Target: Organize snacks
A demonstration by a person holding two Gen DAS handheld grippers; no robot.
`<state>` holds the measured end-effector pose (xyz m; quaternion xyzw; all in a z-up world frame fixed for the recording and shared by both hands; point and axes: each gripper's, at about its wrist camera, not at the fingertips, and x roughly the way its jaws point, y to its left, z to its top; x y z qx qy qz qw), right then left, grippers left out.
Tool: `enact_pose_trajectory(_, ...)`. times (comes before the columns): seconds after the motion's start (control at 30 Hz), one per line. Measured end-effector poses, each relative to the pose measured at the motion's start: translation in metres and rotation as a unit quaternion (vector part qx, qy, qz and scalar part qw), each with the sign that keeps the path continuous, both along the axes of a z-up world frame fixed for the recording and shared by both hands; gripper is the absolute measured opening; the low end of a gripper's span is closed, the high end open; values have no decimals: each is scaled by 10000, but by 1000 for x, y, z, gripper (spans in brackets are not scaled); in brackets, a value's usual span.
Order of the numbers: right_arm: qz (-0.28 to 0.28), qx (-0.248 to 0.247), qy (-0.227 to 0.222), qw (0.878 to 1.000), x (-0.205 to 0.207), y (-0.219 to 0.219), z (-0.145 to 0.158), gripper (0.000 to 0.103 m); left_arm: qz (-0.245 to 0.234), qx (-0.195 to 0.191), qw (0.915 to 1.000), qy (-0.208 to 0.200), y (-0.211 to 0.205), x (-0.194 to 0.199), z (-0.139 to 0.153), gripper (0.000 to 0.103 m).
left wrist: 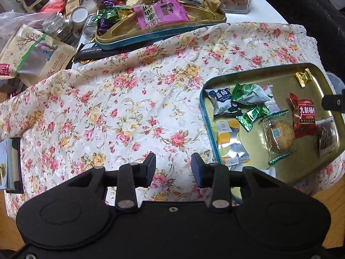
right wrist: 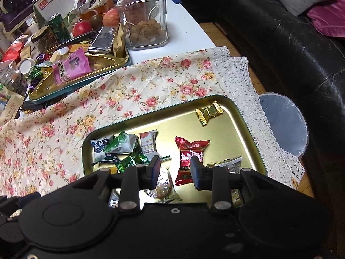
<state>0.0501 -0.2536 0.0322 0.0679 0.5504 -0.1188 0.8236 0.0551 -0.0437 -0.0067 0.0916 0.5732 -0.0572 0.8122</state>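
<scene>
Above the tray's [right wrist: 248, 129] near edge, the right gripper [right wrist: 175, 171] hangs part-open, empty; next: descend onto the red packet [right wrist: 190, 151]. The left gripper [left wrist: 173, 168] is part-open, empty.

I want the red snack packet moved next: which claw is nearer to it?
Right. The right claw hangs open directly over the red snack packet in the gold metal tray. The left claw hovers open over the floral cloth, beside the tray.
</scene>
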Motion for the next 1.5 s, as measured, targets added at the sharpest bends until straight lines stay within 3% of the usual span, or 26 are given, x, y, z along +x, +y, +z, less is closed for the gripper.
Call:
enact_pose_trajectory(0.27,-36,31,5,10000,-1,-2,0,34,-73,-211,9997,122,-7,-1,0,46)
enact_pose_trajectory(1.0,-19,-7,131,9999,0,-2,-8,36,-273,-208,9993,-164,-21,-9,9,46)
enact_pose_trajectory(1.5,-6,-5,154,9999,0,-2,-9,36,-340,-226,9991,-100,-23,-9,6,46)
